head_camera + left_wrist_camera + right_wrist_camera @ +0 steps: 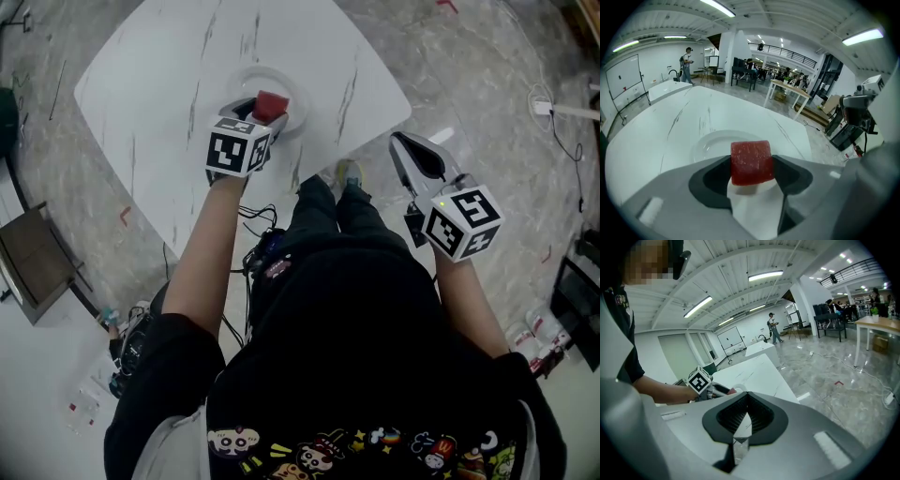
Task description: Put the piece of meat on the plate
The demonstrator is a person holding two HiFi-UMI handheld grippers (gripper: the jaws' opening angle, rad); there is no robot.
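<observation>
Grey marbled floor (pixel 469 66) surrounds a white veined table (pixel 150 84) with rounded corners, which sits cornerwise to the person in the head view. One edge of the table slants from its right corner down toward the person's legs. Most of the tabletop is bare, with wide free surface to the left of and beyond the plate (pixel 240 79). The floor to the right of the table is open up to a cable (pixel 561 141) near the frame's edge.

The plate is white and round. It sits toward the middle of the table, nearer the slanting edge than the far one, with clear tabletop all around its rim.

The left gripper (pixel 268 109) reaches in over that near edge and hangs over the plate's near side. Its jaws are clamped on the piece of meat (pixel 751 161), a red block pinched on both flanks with its top standing above the jaw tips. The meat is over the plate's near part, and no view shows whether it touches the plate.

The right gripper (pixel 413 150) is off the table, over the floor just past the right corner. Its jaws are pressed together with nothing between them.
</observation>
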